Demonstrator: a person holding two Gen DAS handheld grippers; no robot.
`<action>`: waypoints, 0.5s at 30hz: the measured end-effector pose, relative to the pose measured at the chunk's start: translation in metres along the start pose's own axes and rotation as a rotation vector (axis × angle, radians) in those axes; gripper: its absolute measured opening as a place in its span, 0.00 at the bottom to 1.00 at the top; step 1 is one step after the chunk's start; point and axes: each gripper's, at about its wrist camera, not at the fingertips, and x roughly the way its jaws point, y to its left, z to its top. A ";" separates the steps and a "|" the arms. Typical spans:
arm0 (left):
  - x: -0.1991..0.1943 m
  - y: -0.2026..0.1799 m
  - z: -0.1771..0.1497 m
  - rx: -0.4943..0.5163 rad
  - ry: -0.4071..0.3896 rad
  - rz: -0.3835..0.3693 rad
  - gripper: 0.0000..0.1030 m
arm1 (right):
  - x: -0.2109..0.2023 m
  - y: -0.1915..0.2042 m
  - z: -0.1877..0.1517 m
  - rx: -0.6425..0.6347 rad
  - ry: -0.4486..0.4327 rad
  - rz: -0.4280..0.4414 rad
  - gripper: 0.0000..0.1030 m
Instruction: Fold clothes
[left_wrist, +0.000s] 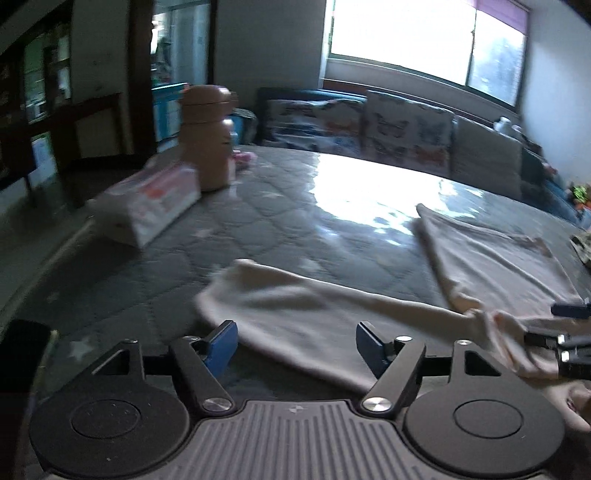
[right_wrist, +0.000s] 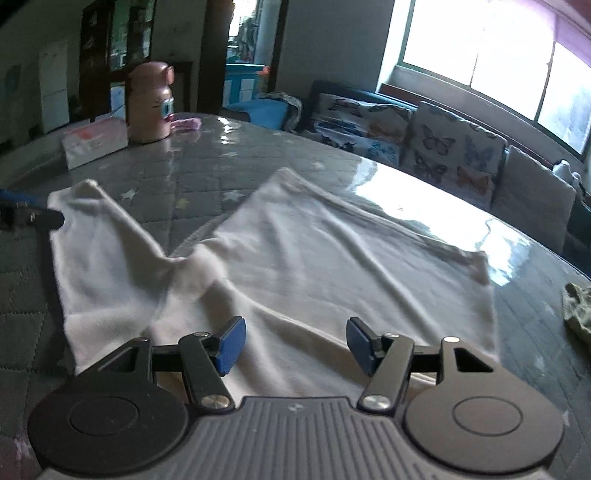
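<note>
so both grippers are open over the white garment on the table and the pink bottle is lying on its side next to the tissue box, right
Not quite: the pink bottle stands upright beside the tissue box, as the right wrist view shows. The rest holds: left gripper and right gripper are open over the white garment on the table.

White garment; grey star-quilted table cover; pink bottle; butterfly-print cushions.

- Bright window throws glare across the quilted grey tabletop.
- Butterfly-print cushions line a dark sofa beneath it.
- Open doorway in the far wall.
</note>
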 end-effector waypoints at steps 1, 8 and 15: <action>0.001 0.004 0.000 -0.012 0.001 0.009 0.72 | 0.001 0.005 -0.001 -0.019 0.001 0.002 0.60; 0.003 0.024 0.004 -0.088 0.003 0.023 0.72 | -0.002 0.014 0.002 -0.062 -0.053 -0.079 0.60; 0.015 0.032 0.005 -0.143 0.025 0.036 0.71 | -0.002 0.014 -0.004 -0.067 -0.028 -0.064 0.62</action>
